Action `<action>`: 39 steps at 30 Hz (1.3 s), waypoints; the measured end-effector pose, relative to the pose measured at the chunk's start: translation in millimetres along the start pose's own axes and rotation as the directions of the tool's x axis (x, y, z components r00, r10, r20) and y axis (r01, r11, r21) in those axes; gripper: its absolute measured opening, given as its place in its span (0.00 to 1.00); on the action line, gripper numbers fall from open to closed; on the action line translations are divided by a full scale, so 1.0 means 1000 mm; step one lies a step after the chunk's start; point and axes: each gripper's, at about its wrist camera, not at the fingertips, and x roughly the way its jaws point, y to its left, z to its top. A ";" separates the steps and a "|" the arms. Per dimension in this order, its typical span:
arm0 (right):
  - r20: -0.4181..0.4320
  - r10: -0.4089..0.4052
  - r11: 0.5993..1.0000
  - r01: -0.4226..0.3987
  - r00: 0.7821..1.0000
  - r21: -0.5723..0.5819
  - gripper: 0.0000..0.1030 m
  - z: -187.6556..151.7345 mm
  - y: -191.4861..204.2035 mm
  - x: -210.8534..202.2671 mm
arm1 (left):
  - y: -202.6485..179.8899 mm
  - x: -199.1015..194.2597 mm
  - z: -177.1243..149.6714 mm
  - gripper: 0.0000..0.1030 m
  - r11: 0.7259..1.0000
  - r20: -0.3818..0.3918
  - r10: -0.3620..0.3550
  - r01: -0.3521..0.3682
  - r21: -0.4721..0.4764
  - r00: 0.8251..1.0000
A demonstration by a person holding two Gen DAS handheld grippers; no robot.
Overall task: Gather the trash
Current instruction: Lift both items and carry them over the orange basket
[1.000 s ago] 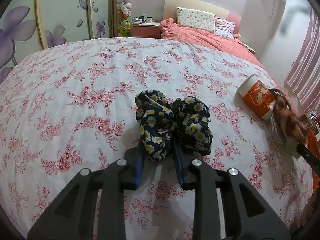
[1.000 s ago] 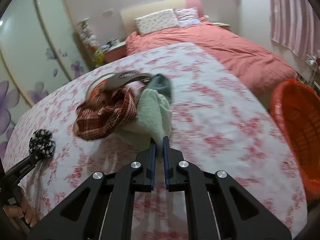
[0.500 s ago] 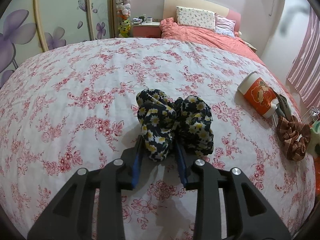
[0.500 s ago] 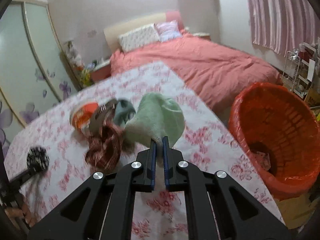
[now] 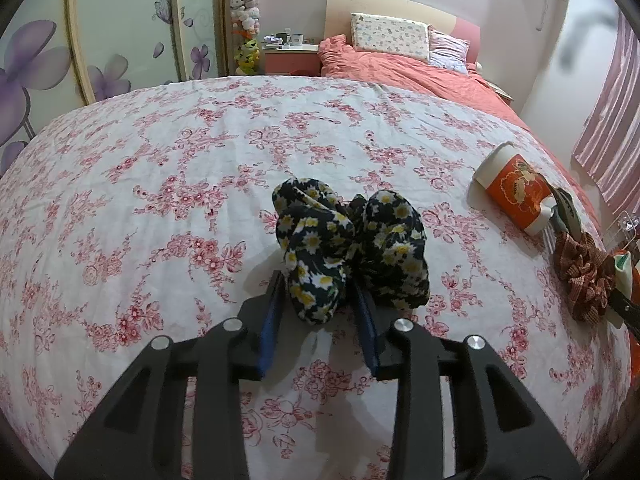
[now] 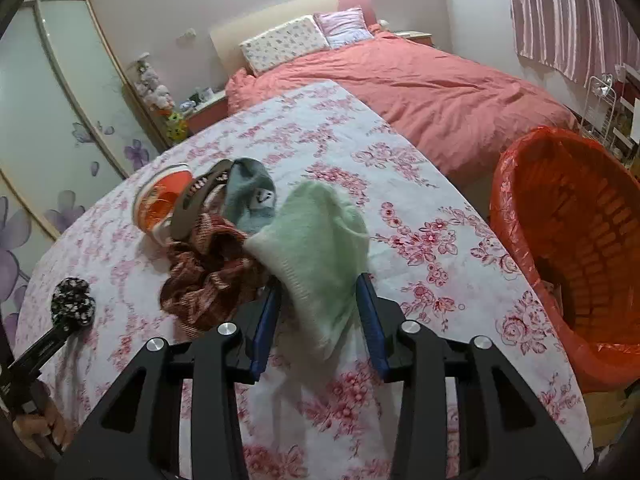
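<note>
A dark daisy-print scrunchie [image 5: 348, 248] lies on the floral tablecloth [image 5: 160, 200]. My left gripper [image 5: 319, 312] straddles its near lobe; the jaws are opening and the blue pads stand just off the fabric. In the right wrist view a light green sock [image 6: 316, 248] lies between the pads of my right gripper [image 6: 320, 312], whose jaws are opening too. Behind the sock are a brown plaid scrunchie [image 6: 208, 276], a grey hair clip [image 6: 196, 204], a blue-grey sock [image 6: 252, 196] and a toppled orange paper cup [image 6: 160, 200]. An orange lined basket [image 6: 560, 248] stands off the table's right edge.
Past the table lies a bed with a salmon cover [image 6: 440, 92] and pillows. A wardrobe with flower-print doors [image 5: 120, 40] fills the left. A hand [image 6: 36, 432] holds the left gripper [image 6: 60, 328] at the lower left. The cup [image 5: 514, 190] and plaid scrunchie [image 5: 584, 276] show at the right.
The right gripper carried the green sock away from the pile toward the basket side, then its jaws spread apart. The left jaws widened around the daisy scrunchie.
</note>
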 end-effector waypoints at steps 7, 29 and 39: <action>0.024 0.006 1.000 -0.005 1.000 -0.008 0.08 -0.001 -0.006 -0.012 | 0.006 -0.001 0.001 0.18 0.996 0.011 -0.081 0.081 -0.038 0.997; 0.188 0.068 0.997 -0.073 0.980 0.022 0.07 0.008 -0.032 -0.084 | -0.073 -0.086 0.013 0.07 0.976 0.183 -0.210 0.196 0.093 0.960; 0.297 0.012 0.997 -0.035 0.955 0.072 0.07 0.009 -0.072 -0.120 | -0.166 -0.120 -0.003 0.07 0.919 0.173 -0.364 0.323 0.225 0.915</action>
